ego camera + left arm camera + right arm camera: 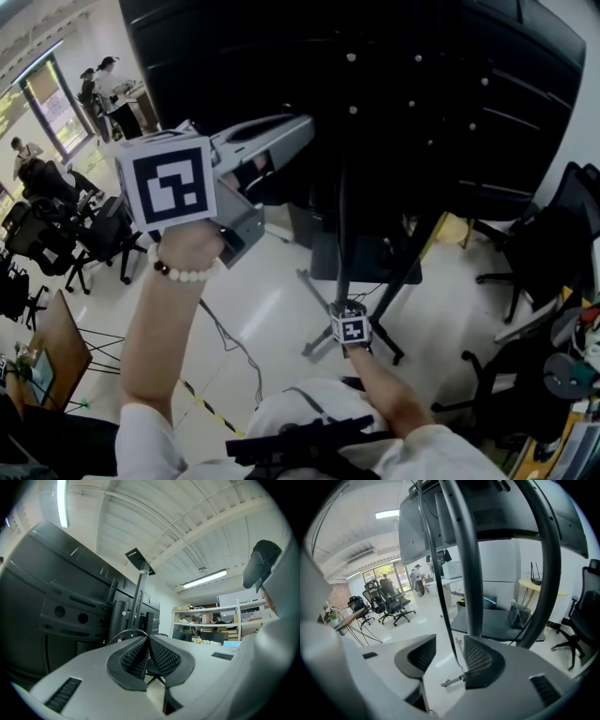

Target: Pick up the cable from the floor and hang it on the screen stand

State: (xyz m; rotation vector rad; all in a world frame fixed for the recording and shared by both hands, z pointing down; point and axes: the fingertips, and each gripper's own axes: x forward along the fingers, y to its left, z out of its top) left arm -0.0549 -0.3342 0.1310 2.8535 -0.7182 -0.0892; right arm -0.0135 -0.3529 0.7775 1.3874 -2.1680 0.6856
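- Cable (pixel 440 597) – thin, dark and limp. I judge it light and floppy, so it will sag and swing from wherever it is pinched.
- The sheath looks smooth, so it could slide through the pads. It needs a firm pinch across the cord, not on the small metal plug (pixel 452 681).
- Best hold, as I judge it, is on the cord just above the plug. That leaves slack to drape over the stand (pixel 471 573).
- Where it is: off the floor, hanging down along the stand's pole. Its top is up near the back of the screen (pixel 422 94) and its plug end is low.
- Left gripper (pixel 145 641) – raised at the left and clenched. A loop of the cable comes out at its pad tips, so it is grasping the cable.
- Right gripper (pixel 450 644) – low, near the pole, with its jaws apart. The cable runs between them close to the right pad, and nothing is pinched.
- Counts: 1 cable in play, 1 plug, 1 stand, 1 screen, 2 grippers.
- A thin wire (pixel 225 342) lies on the floor at near left. I can't tell whether it is the same cable.
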